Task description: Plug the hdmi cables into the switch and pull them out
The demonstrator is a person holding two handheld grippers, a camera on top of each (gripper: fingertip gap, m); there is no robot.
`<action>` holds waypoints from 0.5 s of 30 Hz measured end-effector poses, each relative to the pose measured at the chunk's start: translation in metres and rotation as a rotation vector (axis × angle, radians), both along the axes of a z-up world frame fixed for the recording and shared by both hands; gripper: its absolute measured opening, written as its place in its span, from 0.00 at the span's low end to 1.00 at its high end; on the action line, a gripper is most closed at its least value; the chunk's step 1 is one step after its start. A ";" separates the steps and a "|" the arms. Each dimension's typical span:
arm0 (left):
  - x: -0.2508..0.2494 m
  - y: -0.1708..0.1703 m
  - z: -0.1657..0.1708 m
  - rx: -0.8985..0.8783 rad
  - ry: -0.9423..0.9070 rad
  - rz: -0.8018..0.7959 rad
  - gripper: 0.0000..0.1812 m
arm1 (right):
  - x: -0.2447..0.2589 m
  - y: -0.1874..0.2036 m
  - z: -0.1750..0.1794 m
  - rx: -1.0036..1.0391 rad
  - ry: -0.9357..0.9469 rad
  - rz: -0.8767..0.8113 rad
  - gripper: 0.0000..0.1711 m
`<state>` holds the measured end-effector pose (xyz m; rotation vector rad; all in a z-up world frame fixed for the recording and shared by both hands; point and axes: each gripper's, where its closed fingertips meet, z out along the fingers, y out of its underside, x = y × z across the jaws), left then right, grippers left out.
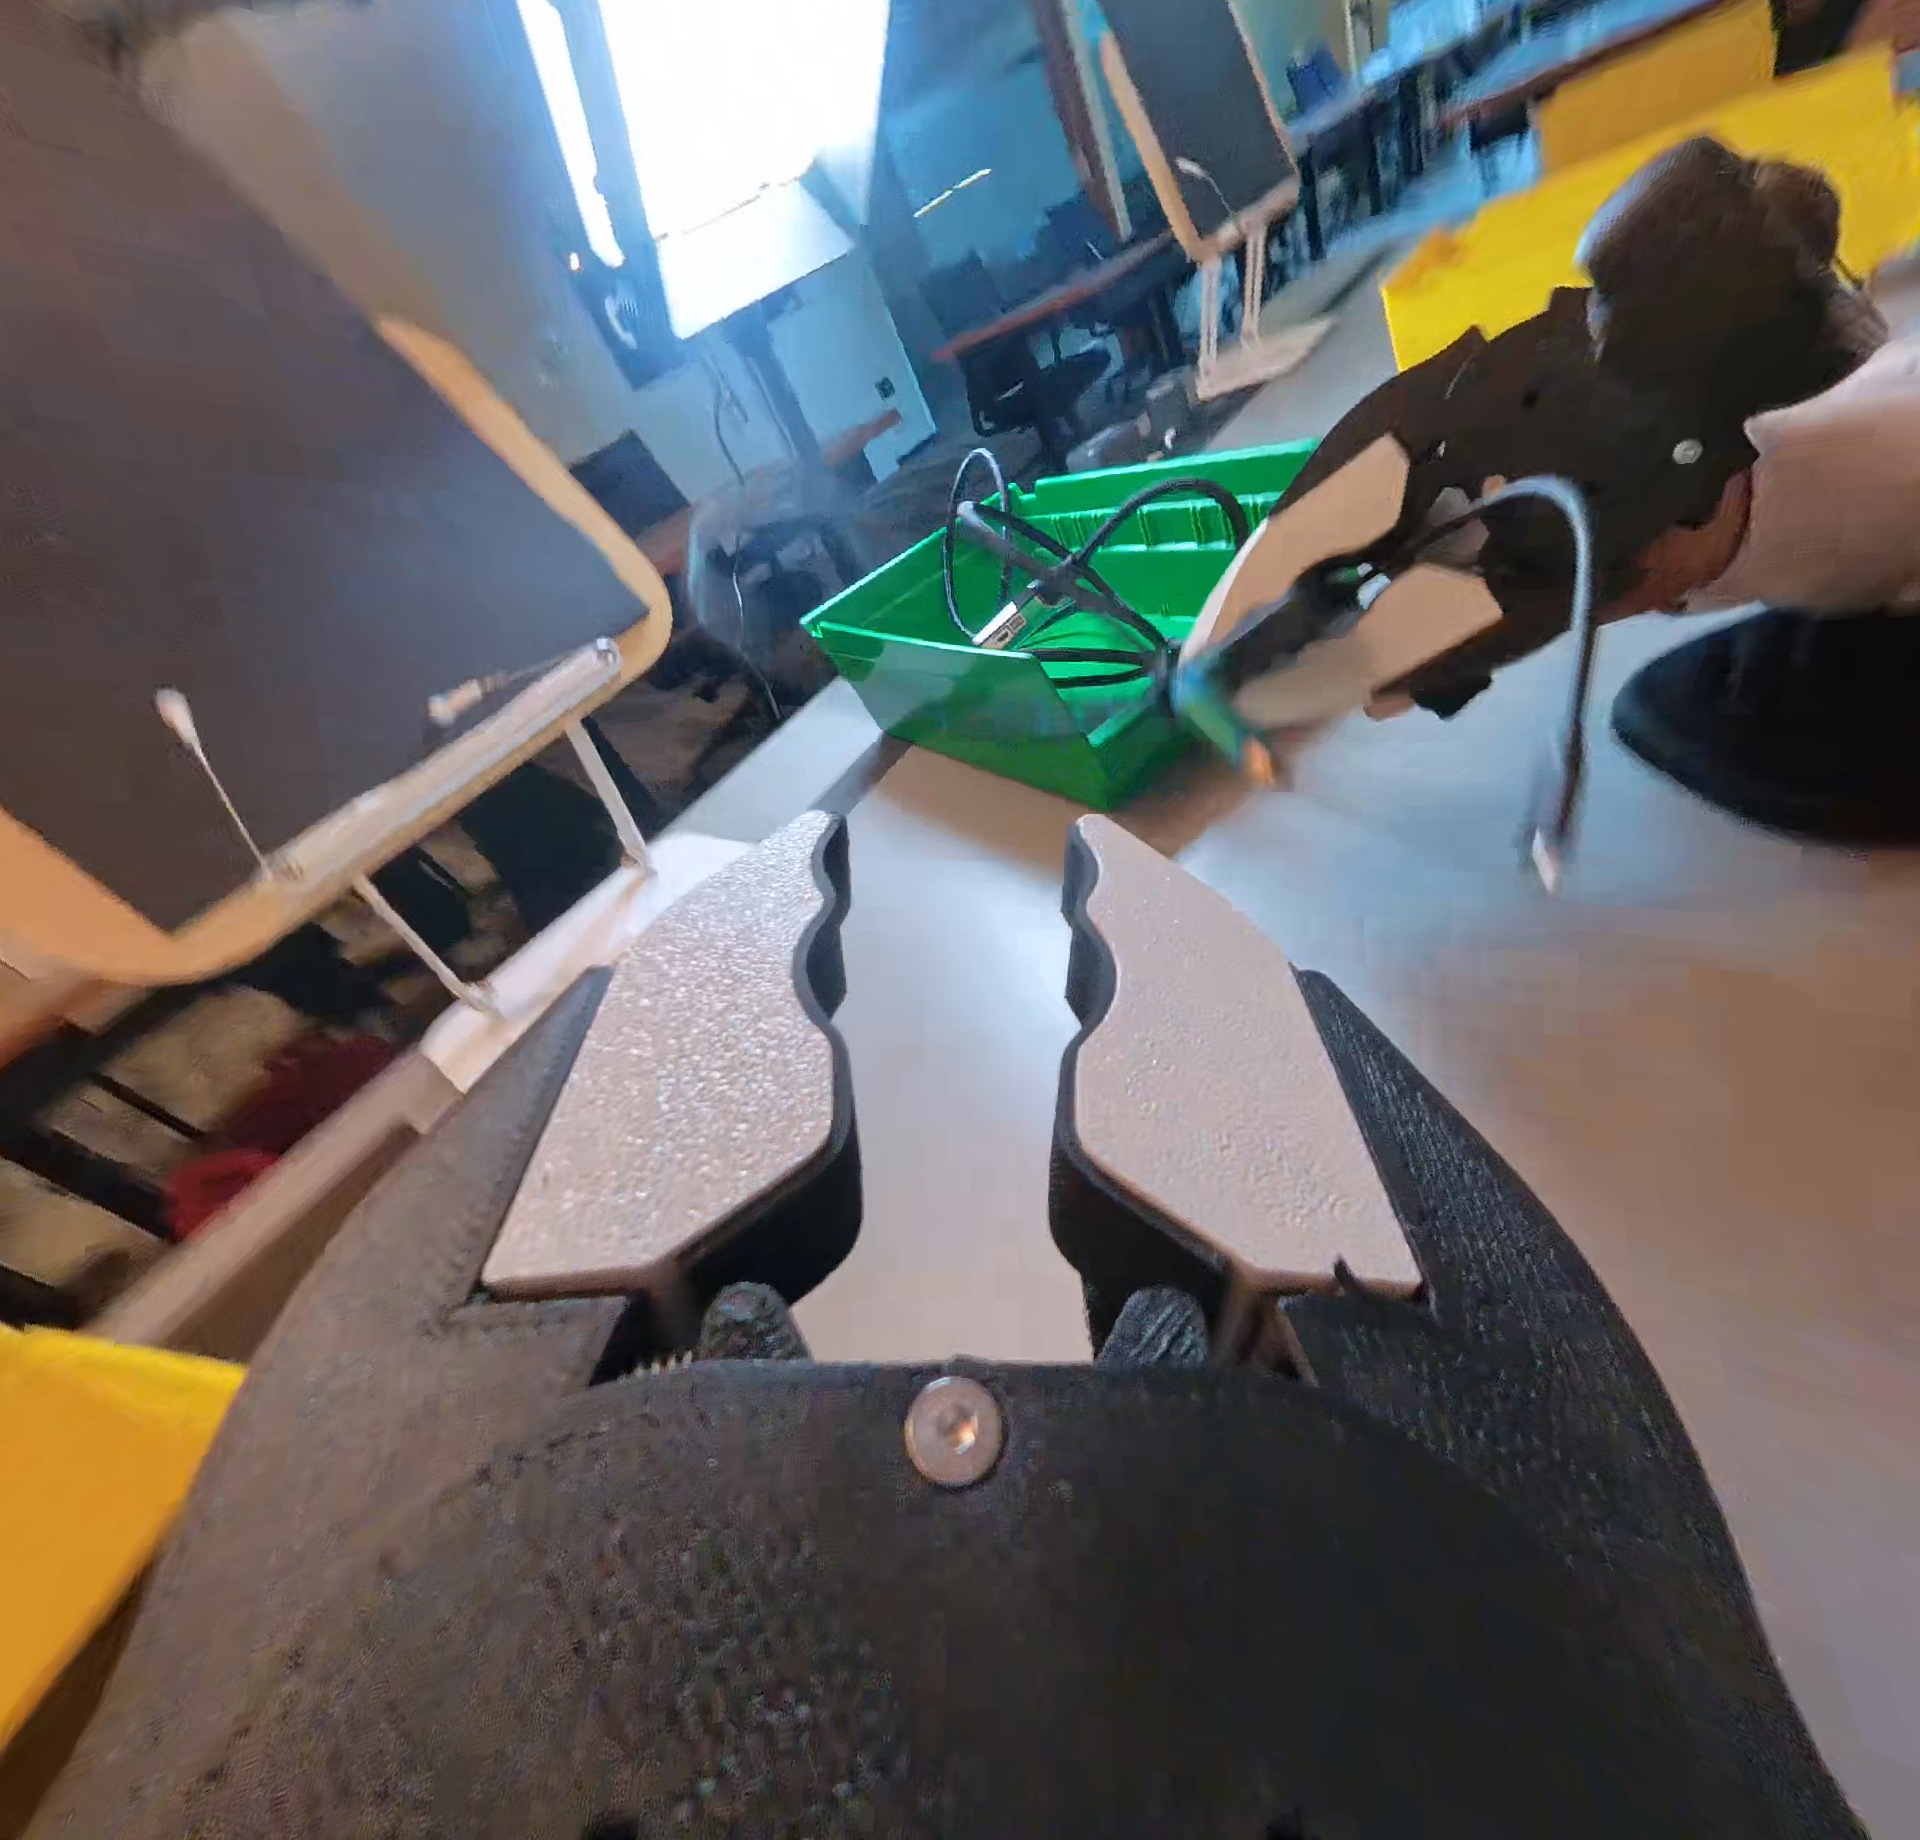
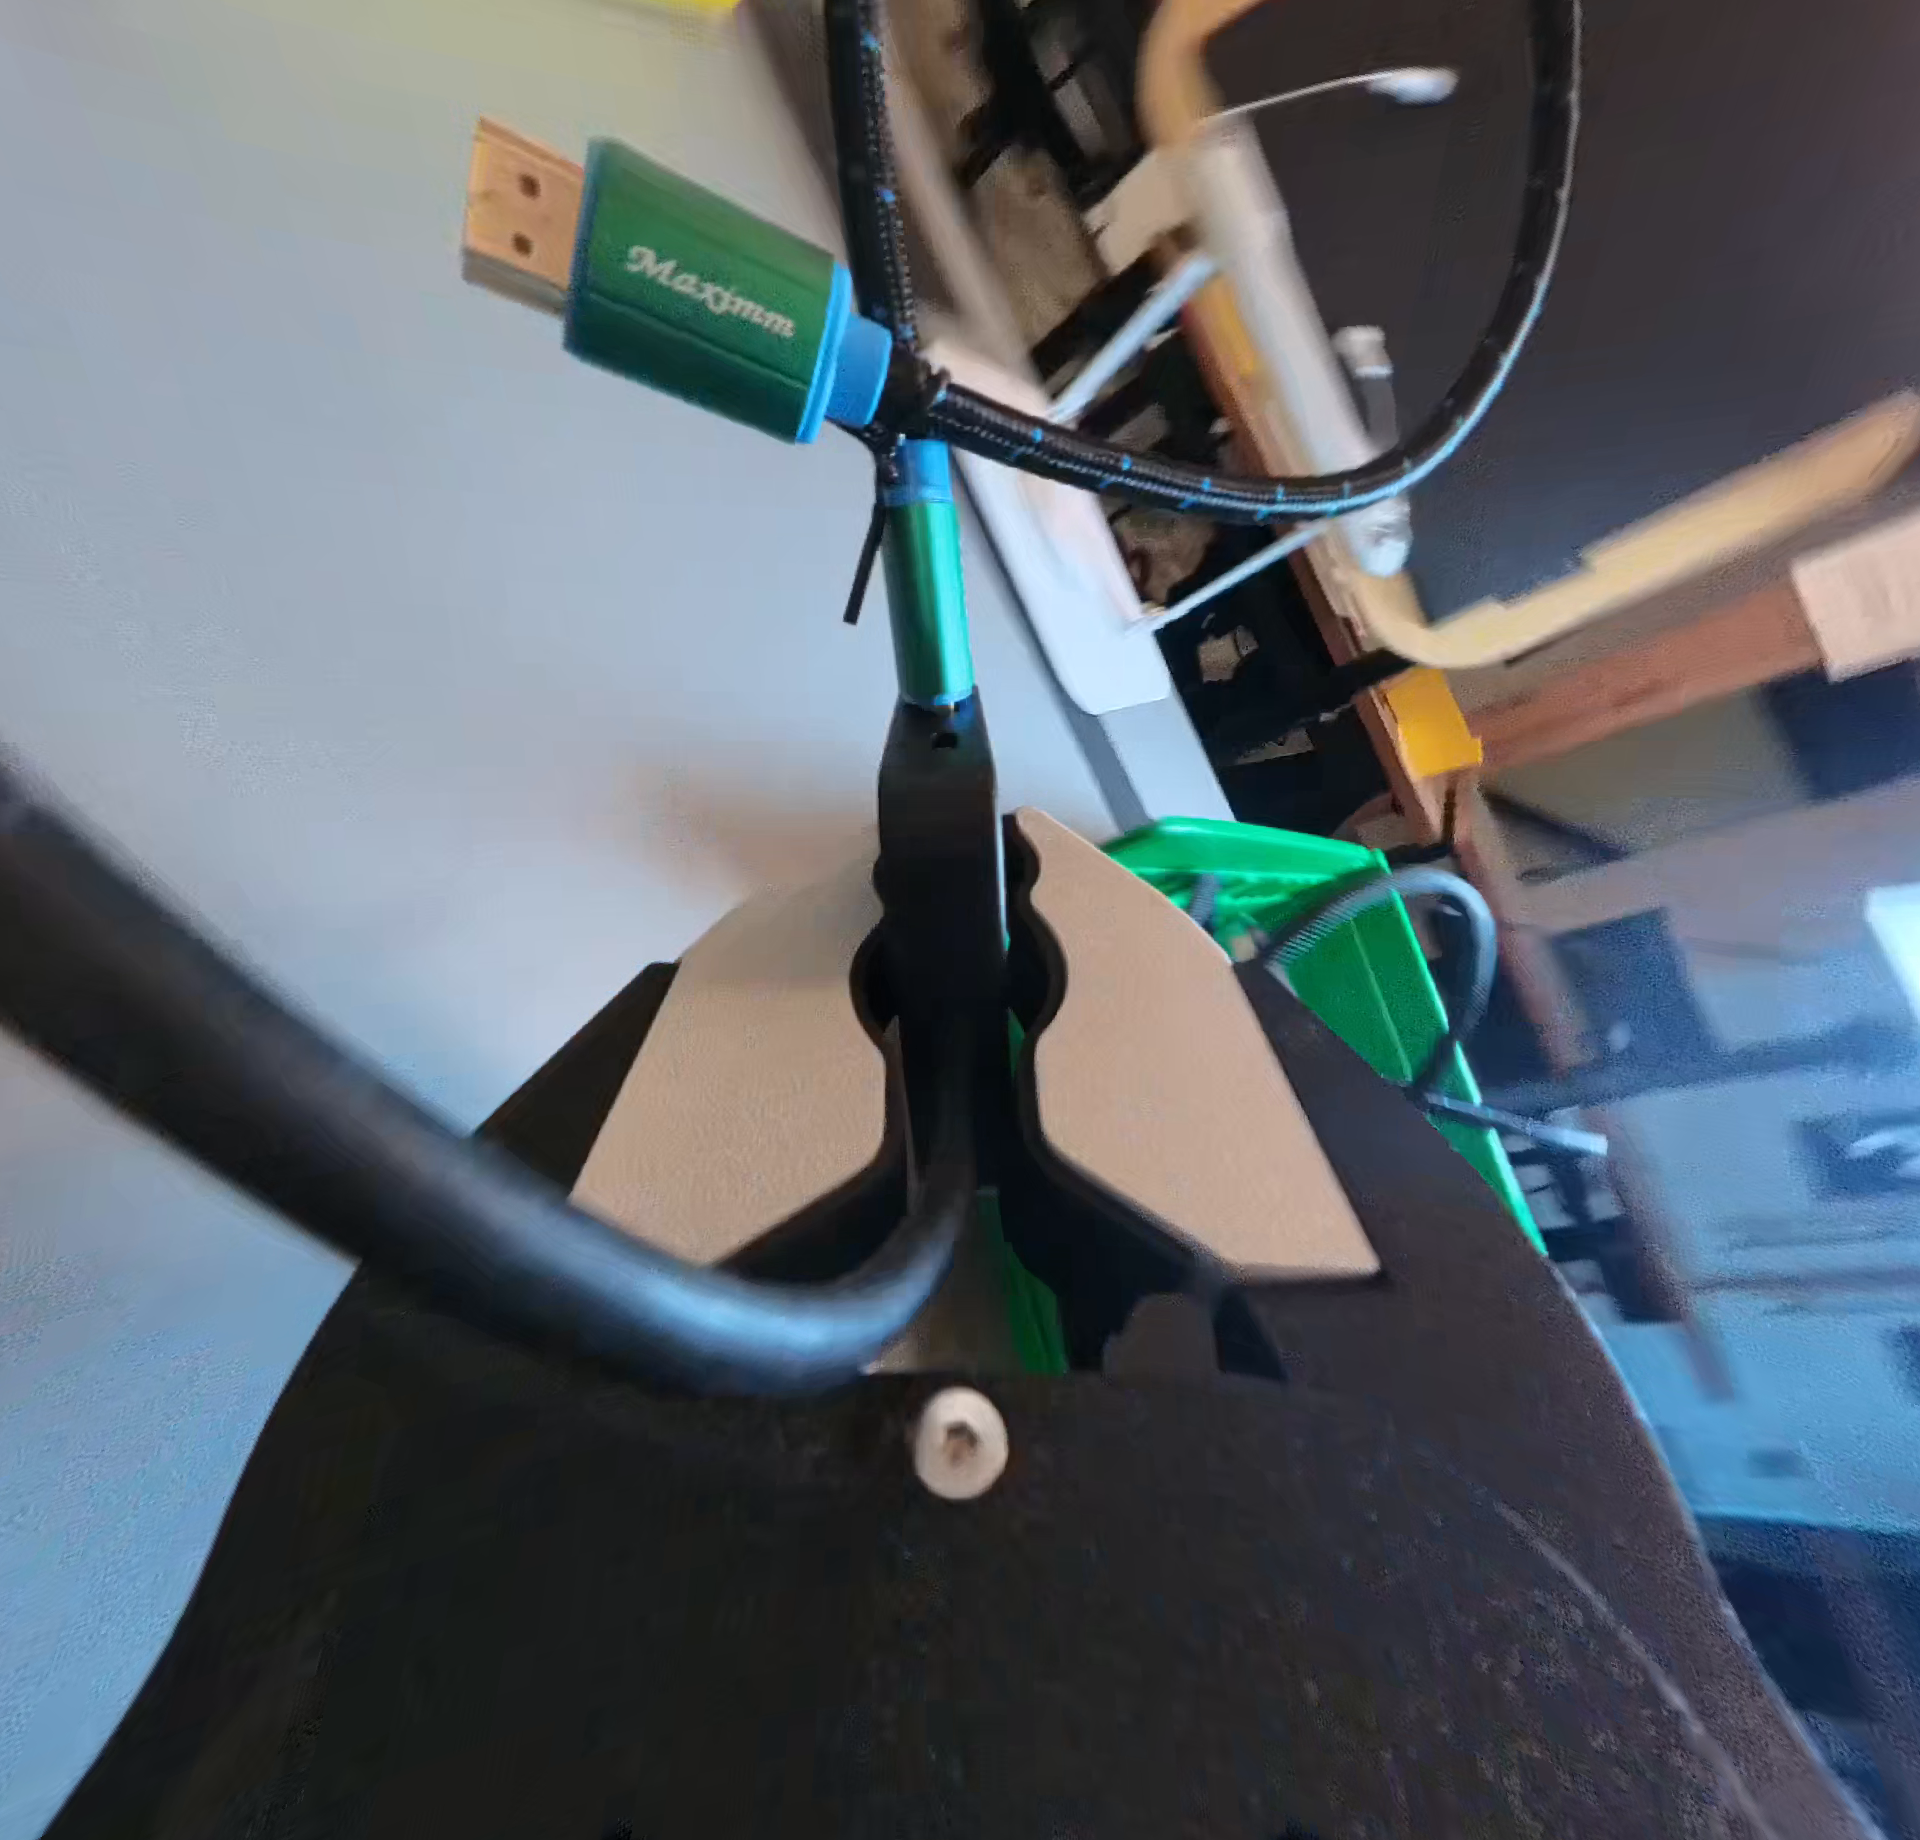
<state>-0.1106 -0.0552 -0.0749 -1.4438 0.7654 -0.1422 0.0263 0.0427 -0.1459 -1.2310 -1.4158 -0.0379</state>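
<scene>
Right tongs clamped on black adapter, green plug seated; pull straight. Left tongs open, empty.

pretty bright daylight overall, a blown-out white window glaring at the top of the left wrist view. heavy motion blur on the backgrounds (fisheye bending at the edges too), soft shadows on the desk, only the near gripper bodies look sharp.
</scene>
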 end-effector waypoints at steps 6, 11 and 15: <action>-0.029 0.012 -0.051 -0.292 -0.165 0.014 0.28 | 0.078 0.075 0.101 -0.213 0.298 -0.261 0.09; -0.015 0.010 -0.045 -0.265 -0.240 -0.014 0.27 | 0.132 0.173 0.083 -0.215 -0.065 -0.557 0.09; -0.016 0.009 -0.041 -0.146 -0.131 0.100 0.23 | 0.134 0.210 0.026 -0.272 -0.434 -0.553 0.09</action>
